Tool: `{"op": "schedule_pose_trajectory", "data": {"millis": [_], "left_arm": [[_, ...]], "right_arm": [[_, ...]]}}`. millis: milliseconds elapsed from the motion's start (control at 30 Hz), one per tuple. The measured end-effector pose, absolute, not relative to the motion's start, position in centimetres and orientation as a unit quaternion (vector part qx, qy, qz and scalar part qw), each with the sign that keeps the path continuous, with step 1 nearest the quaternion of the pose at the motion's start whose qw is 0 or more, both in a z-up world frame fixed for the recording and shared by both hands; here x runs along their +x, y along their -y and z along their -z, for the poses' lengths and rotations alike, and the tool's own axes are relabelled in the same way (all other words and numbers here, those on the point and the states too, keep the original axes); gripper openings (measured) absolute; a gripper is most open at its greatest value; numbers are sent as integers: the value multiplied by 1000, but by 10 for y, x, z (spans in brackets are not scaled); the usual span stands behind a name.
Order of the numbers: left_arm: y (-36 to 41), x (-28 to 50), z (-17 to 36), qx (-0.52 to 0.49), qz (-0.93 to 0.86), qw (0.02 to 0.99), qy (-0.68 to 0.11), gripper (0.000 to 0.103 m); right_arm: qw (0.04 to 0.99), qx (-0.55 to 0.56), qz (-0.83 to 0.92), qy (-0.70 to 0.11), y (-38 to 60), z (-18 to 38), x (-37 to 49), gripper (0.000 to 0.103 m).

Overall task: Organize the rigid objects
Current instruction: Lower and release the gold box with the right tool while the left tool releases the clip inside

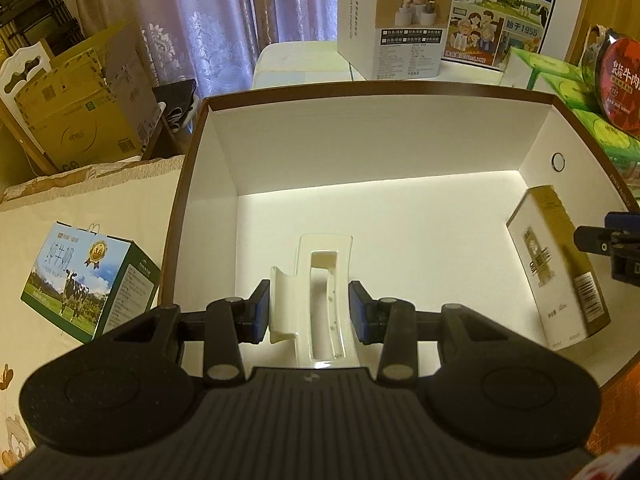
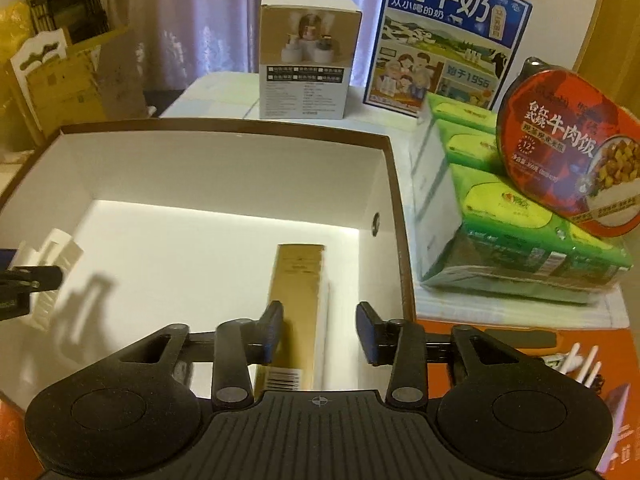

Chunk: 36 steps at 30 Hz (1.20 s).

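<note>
A large open box (image 1: 380,94), white inside with a brown rim, fills both views. My left gripper (image 1: 310,314) is inside it, shut on a white plastic insert (image 1: 324,242) with a long slot, low over the floor. A slim gold-and-white carton (image 2: 298,280) lies on the box floor near the right wall. My right gripper (image 2: 320,330) stands open around the carton's near end: the left pad is against it, the right pad is clear of it. The left wrist view shows the carton (image 1: 556,268) and one of the right gripper's fingers (image 1: 596,238) behind it.
A blue-green milk carton (image 1: 88,280) lies on the tablecloth left of the big box. Behind it stand a white product box (image 1: 392,20) and a blue milk case (image 1: 504,12). Green packs (image 2: 500,208) topped by a red rice bowl (image 2: 568,152) crowd the right side.
</note>
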<state>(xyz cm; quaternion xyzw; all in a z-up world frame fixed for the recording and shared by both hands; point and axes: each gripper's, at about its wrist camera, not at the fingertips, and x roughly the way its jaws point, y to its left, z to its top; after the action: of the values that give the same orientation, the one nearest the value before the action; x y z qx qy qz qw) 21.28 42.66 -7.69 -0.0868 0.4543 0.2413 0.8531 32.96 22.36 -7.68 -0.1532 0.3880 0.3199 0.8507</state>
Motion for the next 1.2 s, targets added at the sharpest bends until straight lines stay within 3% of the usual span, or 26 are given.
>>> {"op": "schedule_pose_trajectory", "data": {"millis": [233,367,667,1200], "left_arm": [[-425,213,75,-78,-241,858,-448,40],[-420,209,69,-61,-245,865,-434,60],[-414,196,58,-72,-237,867,-433,60],[-379,177,24,-83,-203,887,-407,60]], "right_arm": [[846,-147,-332,-391,-220,73,325,48],[842,-137,-343,-393,-217,68,321,49],[834,-121,-364,-397,-204,59,307,57],[842,-86,-372,-382,-171,35,280,59]]}}
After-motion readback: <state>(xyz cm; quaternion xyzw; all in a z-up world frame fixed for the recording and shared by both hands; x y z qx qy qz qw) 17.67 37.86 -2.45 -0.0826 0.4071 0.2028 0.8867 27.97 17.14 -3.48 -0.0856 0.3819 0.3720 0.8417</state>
